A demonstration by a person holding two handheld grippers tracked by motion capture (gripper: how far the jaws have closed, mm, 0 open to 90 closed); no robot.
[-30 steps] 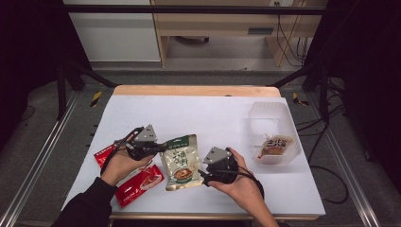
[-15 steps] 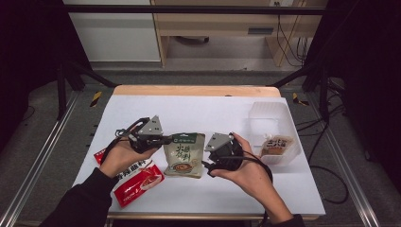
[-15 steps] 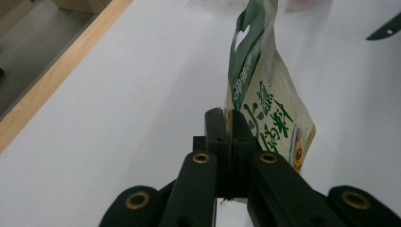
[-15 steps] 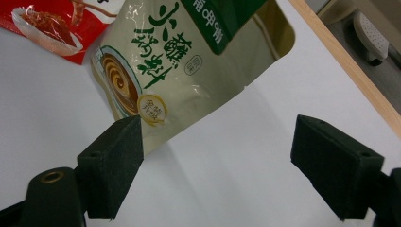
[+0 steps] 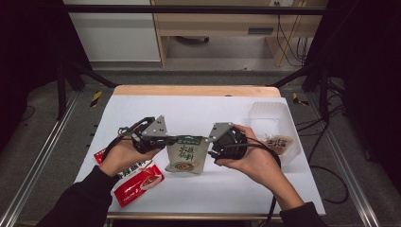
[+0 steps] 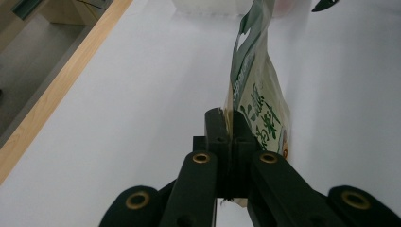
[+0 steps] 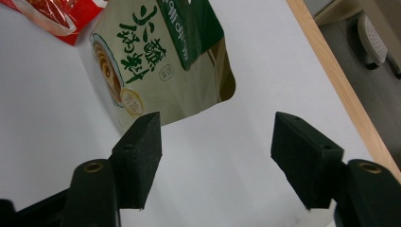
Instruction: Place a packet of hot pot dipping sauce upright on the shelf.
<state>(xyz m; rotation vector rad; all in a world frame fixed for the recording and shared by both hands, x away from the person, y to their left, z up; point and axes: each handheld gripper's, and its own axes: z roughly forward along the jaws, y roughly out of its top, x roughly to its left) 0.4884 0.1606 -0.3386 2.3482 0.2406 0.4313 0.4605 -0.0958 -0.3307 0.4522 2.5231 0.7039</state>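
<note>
A cream and green snack pouch [image 5: 187, 153] hangs above the white table [image 5: 198, 109] between both hands. My left gripper [image 5: 172, 138] is shut on its upper left edge. In the left gripper view the jaws [image 6: 230, 120] pinch the pouch [image 6: 260, 104] edge-on. My right gripper [image 5: 210, 142] stands open at the pouch's upper right corner. Its jaws have just been closing. In the right gripper view the pads [image 7: 215, 137] are wide apart, and the pouch [image 7: 161, 71] lies just beyond them, untouched.
A red snack packet [image 5: 137, 182] lies near the table's front left, and another red one [image 5: 100, 153] peeks out under the left hand. A clear plastic box [image 5: 272, 118] at the right holds a brown and white packet [image 5: 279, 142]. The table's wooden far edge [image 5: 194, 90] runs behind.
Both hands have risen and moved away from the front edge. The pouch, flat on the table before, now hangs from the left gripper. The right gripper stays beside it.
</note>
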